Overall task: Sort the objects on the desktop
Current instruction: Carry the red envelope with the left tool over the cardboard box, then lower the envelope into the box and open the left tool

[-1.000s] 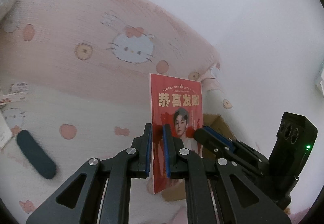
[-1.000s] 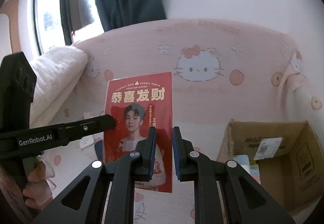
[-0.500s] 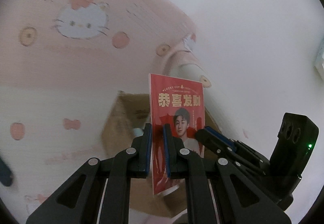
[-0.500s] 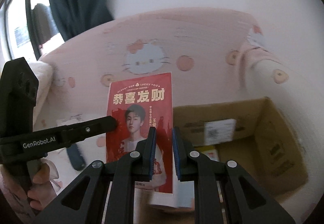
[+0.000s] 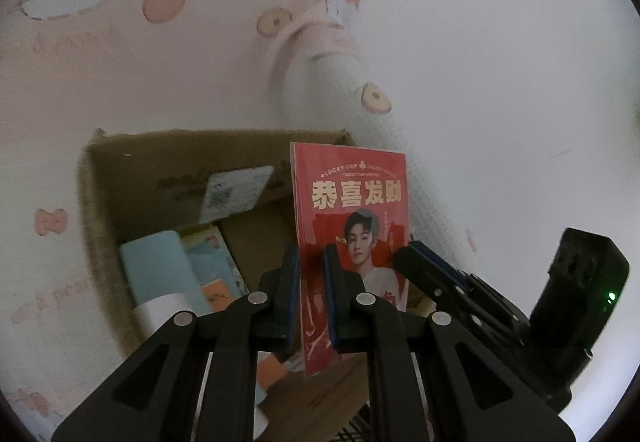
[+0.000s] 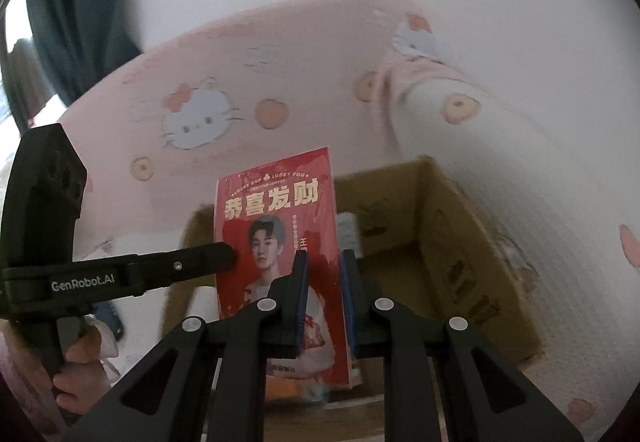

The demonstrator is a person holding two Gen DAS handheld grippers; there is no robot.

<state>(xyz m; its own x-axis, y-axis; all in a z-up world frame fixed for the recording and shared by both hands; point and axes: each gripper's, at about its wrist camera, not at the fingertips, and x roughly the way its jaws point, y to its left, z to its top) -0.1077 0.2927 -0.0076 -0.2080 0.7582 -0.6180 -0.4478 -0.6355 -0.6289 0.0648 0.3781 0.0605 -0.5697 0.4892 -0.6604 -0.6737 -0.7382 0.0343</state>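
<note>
Red card (image 5: 352, 210) upright over cardboard box (image 5: 120, 178) w/ books inside, pinched at left edge by left gripper (image 5: 311, 262), right gripper (image 5: 416, 254) on its other edge; right-wrist view: same card (image 6: 276, 210) above box (image 6: 460, 242), clamped in right gripper (image 6: 323, 262), left gripper (image 6: 224, 256) at its left edge.

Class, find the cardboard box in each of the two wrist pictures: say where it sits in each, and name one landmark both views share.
Left wrist view: the cardboard box fills the lower left and centre, open, behind and left of the red card.
Right wrist view: the box lies centre to right, behind the red card.
Shared landmark: the red card, gripped by both grippers over the box.
</note>
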